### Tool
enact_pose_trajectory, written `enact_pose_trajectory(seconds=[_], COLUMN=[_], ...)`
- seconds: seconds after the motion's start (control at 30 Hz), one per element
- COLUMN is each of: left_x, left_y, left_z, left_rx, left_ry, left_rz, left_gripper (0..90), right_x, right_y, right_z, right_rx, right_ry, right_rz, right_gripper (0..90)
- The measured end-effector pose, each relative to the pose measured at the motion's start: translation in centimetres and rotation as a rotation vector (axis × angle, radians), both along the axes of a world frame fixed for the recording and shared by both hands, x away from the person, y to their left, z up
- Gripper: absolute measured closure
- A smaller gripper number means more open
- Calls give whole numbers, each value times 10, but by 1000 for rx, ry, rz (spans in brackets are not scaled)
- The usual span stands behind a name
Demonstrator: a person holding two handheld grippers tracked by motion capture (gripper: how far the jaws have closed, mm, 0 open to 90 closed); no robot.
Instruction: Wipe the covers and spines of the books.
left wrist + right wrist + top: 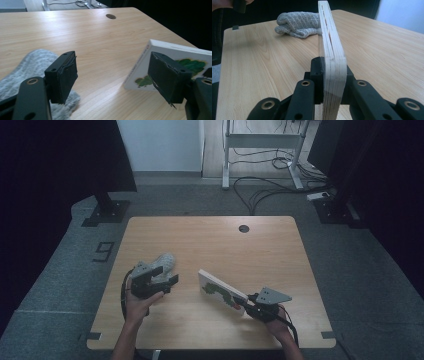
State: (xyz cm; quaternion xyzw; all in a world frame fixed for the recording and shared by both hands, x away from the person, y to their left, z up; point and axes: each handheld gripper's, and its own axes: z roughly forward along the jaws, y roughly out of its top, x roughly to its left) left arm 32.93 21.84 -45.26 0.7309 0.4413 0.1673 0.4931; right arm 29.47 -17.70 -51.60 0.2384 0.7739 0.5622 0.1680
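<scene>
Near the table's front, right gripper (246, 306) clamps the book (220, 291) on edge; left gripper (167, 276) released.

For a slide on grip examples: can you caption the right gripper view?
Right gripper clamps a board book edge-on above the wooden table, grey cloth behind.

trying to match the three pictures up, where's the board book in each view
High view: the board book is right of centre on the table, tilted, its near end in the right gripper.
Left gripper view: at the right edge, partly behind a jaw.
Right gripper view: edge-on at centre.
Shared landmark: the grey cloth.
</scene>
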Motion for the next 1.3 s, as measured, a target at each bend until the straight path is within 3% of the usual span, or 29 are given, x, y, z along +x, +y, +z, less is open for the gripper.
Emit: enact_pose_trajectory(seconds=[0.1, 0.5, 0.77, 1.3], left_x=[3, 16, 23, 33], left_y=[6, 19, 23, 25], left_z=[-3, -18, -26, -39], left_rx=[28, 52, 97, 132], left_ry=[8, 70, 109, 165], left_rz=[36, 94, 116, 169], left_gripper=[237, 232, 219, 196], right_x=[1, 0, 0, 0], right_y=[-1, -1, -1, -1], right_z=[0, -1, -1, -1], right_rx=[5, 12, 14, 14], right_ry=[3, 2, 5, 6], right_rz=[1, -3, -1, -1], right_gripper=[785, 784, 784, 784])
